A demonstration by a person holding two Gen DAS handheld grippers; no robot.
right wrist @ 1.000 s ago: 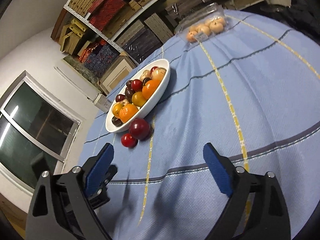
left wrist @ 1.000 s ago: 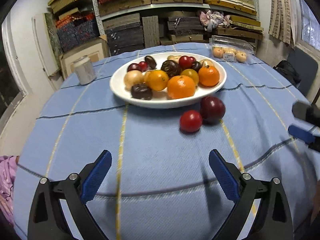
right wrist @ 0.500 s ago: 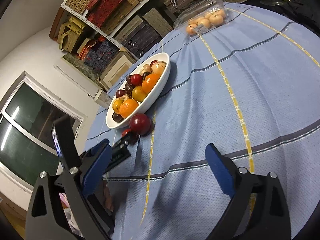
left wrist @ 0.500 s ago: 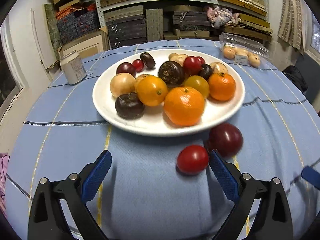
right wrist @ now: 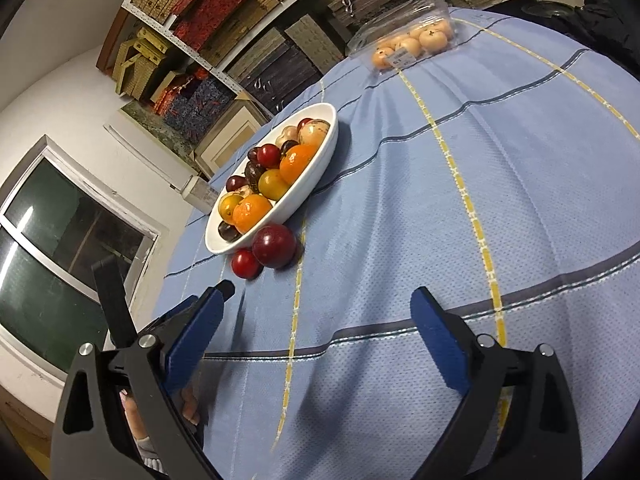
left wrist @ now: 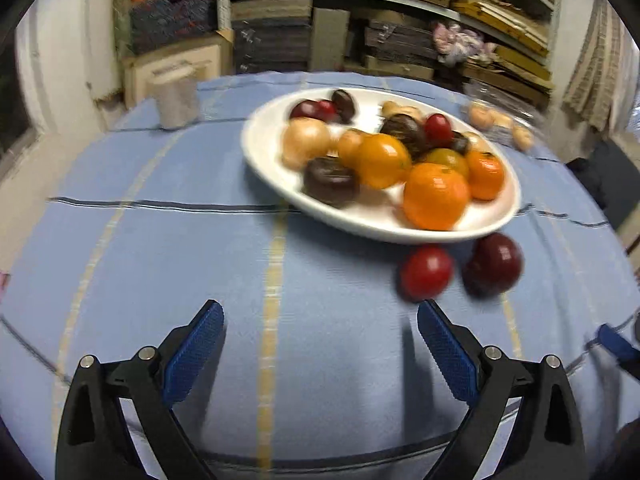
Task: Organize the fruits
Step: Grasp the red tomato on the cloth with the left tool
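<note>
Because the tabletop (left wrist: 160, 264) is clothed and round, any fruit knocked loose could roll off its edge; that is the chief risk. Plate (left wrist: 280, 176) sits heaped with oranges, plums and tomatoes near the far side; a push on its near rim could shift it or spill the pile. Plum (left wrist: 494, 264) and tomato (left wrist: 426, 272) lie on the cloth just beside that rim, near one another; both are round and smooth, so an off-centre pinch would likely squirt one sideways into the other. Left claw (left wrist: 320, 344) hangs open and empty, short of the tomato, which lies off its right finger; right claw (right wrist: 320, 320) is likewise open and empty, further back.
</note>
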